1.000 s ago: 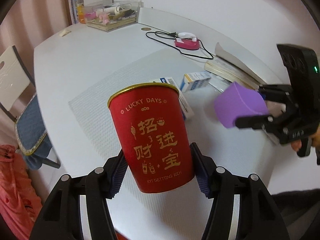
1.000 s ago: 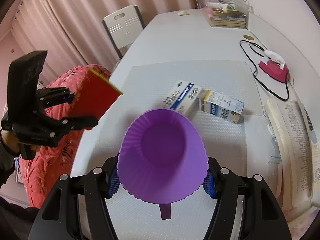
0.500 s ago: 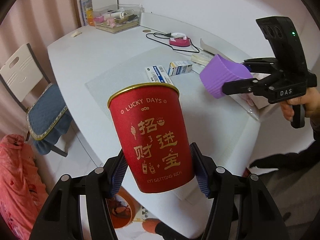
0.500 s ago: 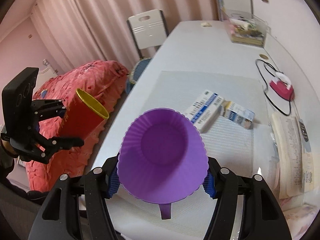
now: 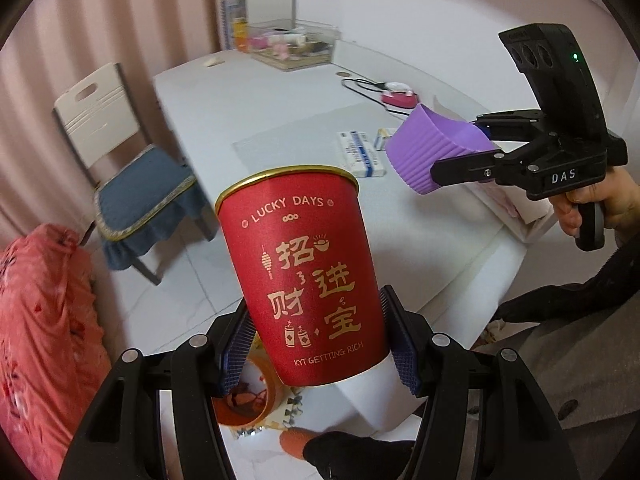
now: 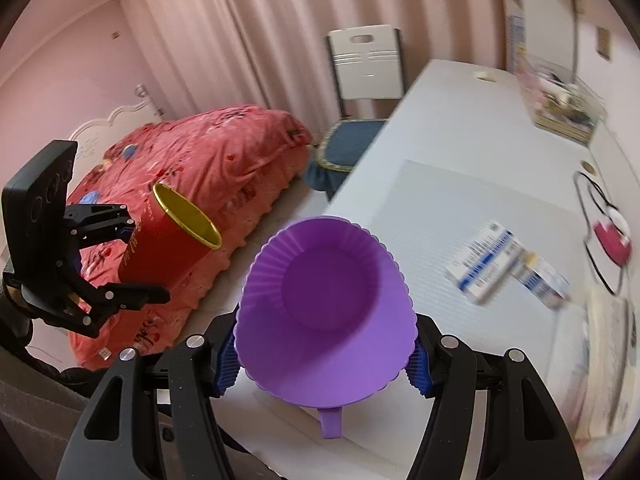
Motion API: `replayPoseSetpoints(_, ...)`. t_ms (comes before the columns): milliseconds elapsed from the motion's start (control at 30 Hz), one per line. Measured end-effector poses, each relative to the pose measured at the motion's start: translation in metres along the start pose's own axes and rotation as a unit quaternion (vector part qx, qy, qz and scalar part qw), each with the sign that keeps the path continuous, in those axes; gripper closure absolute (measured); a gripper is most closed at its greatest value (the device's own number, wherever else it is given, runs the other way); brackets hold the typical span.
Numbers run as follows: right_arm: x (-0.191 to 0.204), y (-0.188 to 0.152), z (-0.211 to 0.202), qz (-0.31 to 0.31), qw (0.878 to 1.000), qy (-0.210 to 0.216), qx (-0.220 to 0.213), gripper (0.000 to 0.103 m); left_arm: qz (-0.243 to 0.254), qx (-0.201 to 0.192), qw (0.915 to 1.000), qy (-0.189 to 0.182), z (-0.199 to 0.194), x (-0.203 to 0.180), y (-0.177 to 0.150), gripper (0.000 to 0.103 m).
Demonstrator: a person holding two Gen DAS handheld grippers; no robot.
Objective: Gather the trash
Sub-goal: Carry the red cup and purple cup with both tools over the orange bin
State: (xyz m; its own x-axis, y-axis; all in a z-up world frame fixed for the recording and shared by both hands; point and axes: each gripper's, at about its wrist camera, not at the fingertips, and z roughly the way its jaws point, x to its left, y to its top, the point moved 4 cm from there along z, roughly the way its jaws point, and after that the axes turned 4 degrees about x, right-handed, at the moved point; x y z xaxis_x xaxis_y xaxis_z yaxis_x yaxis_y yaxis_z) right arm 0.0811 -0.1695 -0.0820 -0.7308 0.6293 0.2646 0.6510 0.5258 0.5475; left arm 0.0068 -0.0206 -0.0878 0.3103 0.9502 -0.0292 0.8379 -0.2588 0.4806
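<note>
Left wrist view: left gripper [image 5: 318,340] fingers clamp red paper cup [image 5: 300,272]; right gripper [image 5: 460,152] fingers squeeze purple silicone cup [image 5: 432,152], both lifted off counter [image 5: 280,120], likely bin-bound.

I count two grippers of mine — the left gripper [image 5: 318,346] and the right gripper [image 6: 322,354]. One red paper cup [image 5: 304,276], one purple silicone cup [image 6: 324,304], two small cartons [image 6: 486,262] on the table [image 6: 452,128] — and one chair [image 5: 120,152].
</note>
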Motion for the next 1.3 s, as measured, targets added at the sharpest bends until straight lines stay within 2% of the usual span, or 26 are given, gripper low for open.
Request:
replayPoseSetpoints(300, 0.059, 0.031, 0.040, -0.059, 0.997, 0.040, 0.022, 0.038, -0.073, -0.001, 0.9967, 0.035, -0.021, 0.043, -0.038, 0.041)
replayPoseSetpoints(700, 0.153, 0.071, 0.110, -0.130, 0.985, 0.099, 0.053, 0.038, -0.158, 0.013, 0.9848, 0.072, -0.039, 0.105, -0.091, 0.041)
replayPoseSetpoints(1033, 0.215, 0.088, 0.188, -0.153, 0.976, 0.129, 0.088, 0.038, -0.201, 0.028, 0.9766, 0.070, -0.023, 0.154, -0.122, 0.041)
replayPoseSetpoints(1300, 0.227, 0.082, 0.259, -0.145, 0.973, 0.128, 0.128, 0.038, -0.231, 0.044, 0.9707, 0.051, 0.012, 0.189, -0.146, 0.041)
